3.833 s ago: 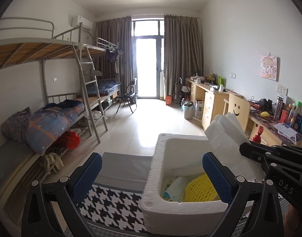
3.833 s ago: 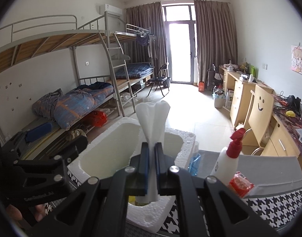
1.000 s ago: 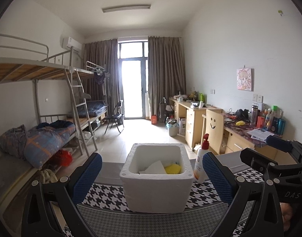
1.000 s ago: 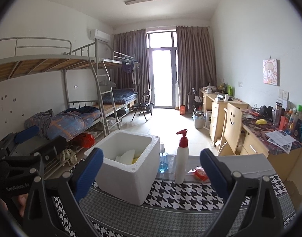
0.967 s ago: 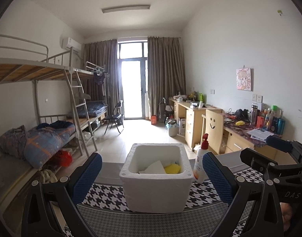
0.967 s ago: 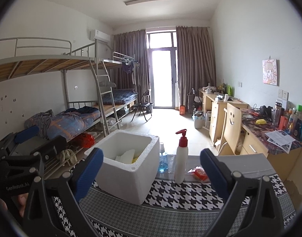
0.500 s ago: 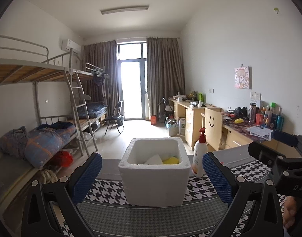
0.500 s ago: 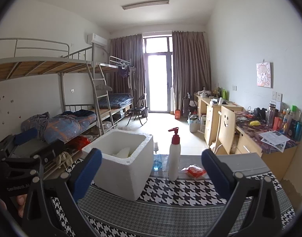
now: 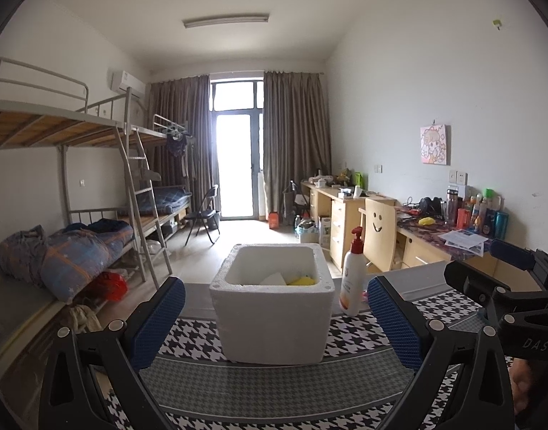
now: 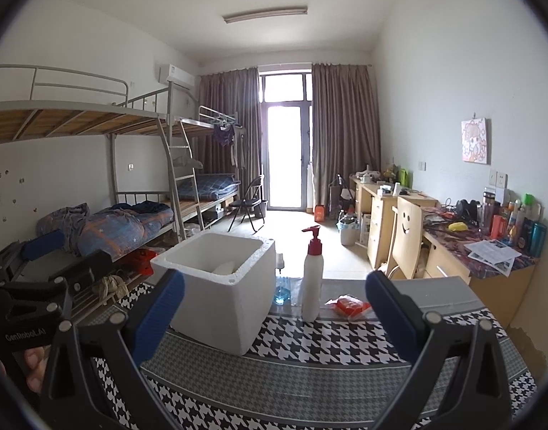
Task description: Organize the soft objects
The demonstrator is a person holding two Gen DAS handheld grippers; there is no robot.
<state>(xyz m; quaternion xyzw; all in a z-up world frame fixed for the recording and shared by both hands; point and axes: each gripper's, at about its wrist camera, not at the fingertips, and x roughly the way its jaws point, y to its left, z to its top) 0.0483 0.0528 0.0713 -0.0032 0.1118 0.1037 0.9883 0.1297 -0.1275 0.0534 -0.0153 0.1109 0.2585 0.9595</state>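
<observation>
A white foam box (image 9: 274, 319) stands on the houndstooth tablecloth (image 9: 274, 390). Inside it I see a white foam sheet (image 9: 273, 279) and a yellow soft item (image 9: 302, 281). The box also shows in the right wrist view (image 10: 220, 294), with a white piece (image 10: 224, 268) inside. My left gripper (image 9: 274, 326) is open and empty, drawn back in front of the box. My right gripper (image 10: 274, 319) is open and empty, to the right of the box and back from it.
A white pump bottle with a red top (image 10: 311, 279) stands right of the box. A blue-based spray bottle (image 10: 282, 283) and a red packet (image 10: 349, 306) lie behind it. Bunk beds (image 9: 77, 215) run along the left, desks (image 9: 417, 236) along the right.
3.8 s ago my right gripper was shut on a white foam sheet over the box; now it is open and the sheet lies inside. Both grippers have drawn back and risen slightly.
</observation>
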